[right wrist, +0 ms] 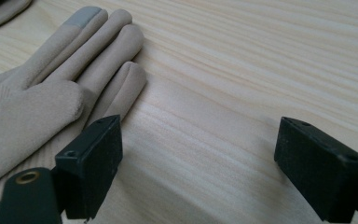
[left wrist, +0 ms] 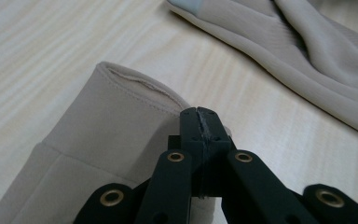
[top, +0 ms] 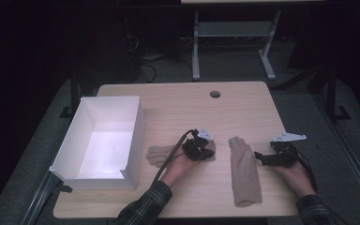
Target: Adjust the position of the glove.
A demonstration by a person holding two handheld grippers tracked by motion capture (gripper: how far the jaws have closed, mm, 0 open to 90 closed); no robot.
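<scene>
It looks like a dim lab or office — grey carpet floor (top: 18, 178), cables (top: 145, 65) and a desk frame (top: 234, 42) at upper centre.

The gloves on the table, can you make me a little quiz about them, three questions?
1. True or false: both gloves are inside the white box.
2. Which gripper has its fingers pressed together at a glove's cuff? A) left gripper B) right gripper
3. Fill in: the right glove has a ____ patch on one fingertip.

Key:
1. False. The left glove and right glove lie on the table.
2. A. The right gripper's fingers are spread wide beside the right glove.
3. Grey.
</scene>
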